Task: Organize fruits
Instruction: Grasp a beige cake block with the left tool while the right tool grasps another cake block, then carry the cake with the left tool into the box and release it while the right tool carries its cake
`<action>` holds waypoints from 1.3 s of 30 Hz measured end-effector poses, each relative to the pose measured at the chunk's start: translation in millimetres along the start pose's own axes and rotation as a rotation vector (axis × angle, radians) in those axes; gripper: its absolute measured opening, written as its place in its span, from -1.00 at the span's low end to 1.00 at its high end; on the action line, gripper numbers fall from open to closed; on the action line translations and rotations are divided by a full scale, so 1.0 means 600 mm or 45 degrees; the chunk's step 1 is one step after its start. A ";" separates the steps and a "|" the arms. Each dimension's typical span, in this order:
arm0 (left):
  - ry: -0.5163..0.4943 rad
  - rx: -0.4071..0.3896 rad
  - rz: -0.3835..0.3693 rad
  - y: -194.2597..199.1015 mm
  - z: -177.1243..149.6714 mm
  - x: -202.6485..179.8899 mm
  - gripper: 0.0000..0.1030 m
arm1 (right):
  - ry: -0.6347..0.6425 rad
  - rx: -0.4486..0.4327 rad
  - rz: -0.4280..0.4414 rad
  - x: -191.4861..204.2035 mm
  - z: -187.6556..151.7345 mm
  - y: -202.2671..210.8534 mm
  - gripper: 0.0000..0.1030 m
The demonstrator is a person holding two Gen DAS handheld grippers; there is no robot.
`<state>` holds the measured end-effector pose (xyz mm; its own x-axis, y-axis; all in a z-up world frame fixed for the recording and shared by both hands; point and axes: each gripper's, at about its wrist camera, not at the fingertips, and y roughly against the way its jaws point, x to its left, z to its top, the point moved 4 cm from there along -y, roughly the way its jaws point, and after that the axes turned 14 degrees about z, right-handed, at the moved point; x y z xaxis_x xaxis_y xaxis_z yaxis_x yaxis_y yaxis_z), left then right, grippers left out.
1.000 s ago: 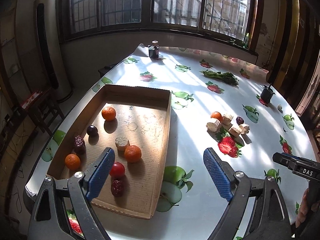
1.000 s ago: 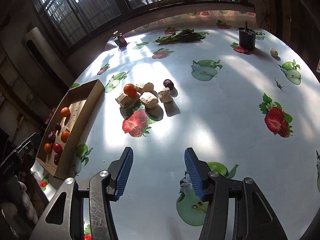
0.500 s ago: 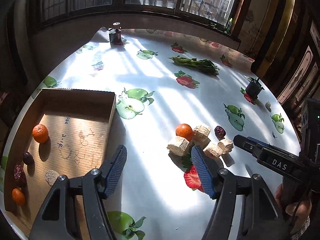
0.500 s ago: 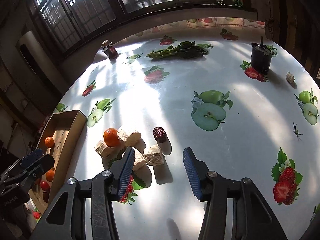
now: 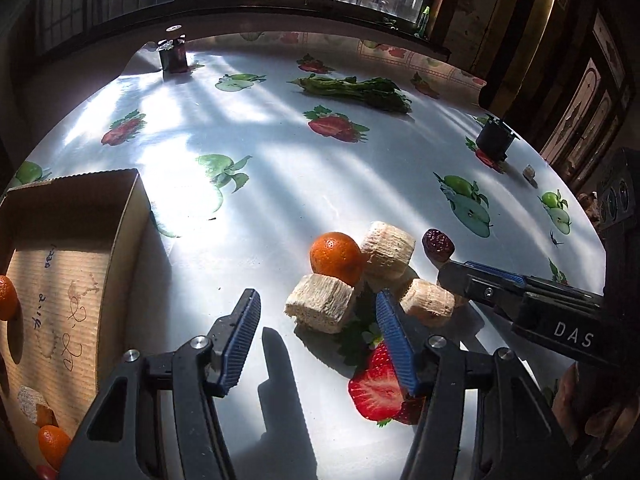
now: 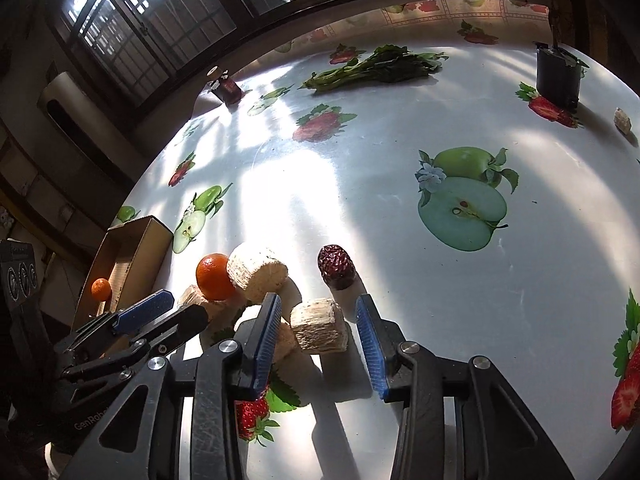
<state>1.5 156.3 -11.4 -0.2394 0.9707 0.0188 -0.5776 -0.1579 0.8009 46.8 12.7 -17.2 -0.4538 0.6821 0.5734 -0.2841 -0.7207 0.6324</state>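
Observation:
A cluster lies on the fruit-print tablecloth: an orange (image 5: 335, 256) (image 6: 214, 276), a red date (image 5: 438, 245) (image 6: 337, 266) and several beige fibrous chunks. My left gripper (image 5: 316, 340) is low over the cluster, jaws closing, with one beige chunk (image 5: 320, 302) just past its tips and no pad touching it. My right gripper (image 6: 318, 342) comes in from the right, jaws closing around another beige chunk (image 6: 320, 330), with small gaps still showing on both sides. Each gripper shows in the other's view: the right gripper (image 5: 480, 284), the left gripper (image 6: 148, 312).
A cardboard box (image 5: 124, 216) (image 6: 136, 240) with small oranges and other fruit stands at the left. Farther back lie a bunch of greens (image 5: 360, 90), a dark jar (image 5: 173, 54) and a black cup (image 5: 494, 140). The table's round edge is near the box.
The left gripper swung from over the box to the cluster and sank. The right gripper moved forward and down to it. Both pairs of jaws narrowed.

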 end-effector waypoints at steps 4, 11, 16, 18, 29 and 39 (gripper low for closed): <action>-0.019 -0.007 -0.016 -0.004 -0.009 -0.008 -0.31 | -0.025 0.002 -0.003 -0.009 -0.001 0.009 -0.41; 0.011 -0.011 -0.061 -0.009 -0.009 -0.006 -0.23 | 0.017 -0.005 -0.057 -0.014 -0.001 0.021 -0.41; 0.000 -0.028 -0.069 -0.009 -0.010 -0.011 -0.19 | 0.054 0.008 -0.086 -0.009 -0.007 0.010 -0.41; -0.001 -0.030 -0.073 -0.008 -0.011 -0.011 -0.33 | 0.062 0.004 -0.090 -0.008 -0.007 0.009 -0.41; 0.016 -0.078 -0.061 0.005 -0.015 -0.009 -0.36 | 0.080 -0.026 -0.112 -0.001 -0.009 0.015 -0.46; 0.028 -0.087 -0.052 0.017 -0.017 -0.007 -0.36 | 0.090 -0.088 -0.118 0.000 -0.004 0.027 -0.46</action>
<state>-11.3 148.6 -9.5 -0.2316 0.9724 -0.0268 -0.6388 -0.1312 0.7581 39.8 0.7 -8.1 -0.4803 0.7375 0.4747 -0.3841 -0.6634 0.6421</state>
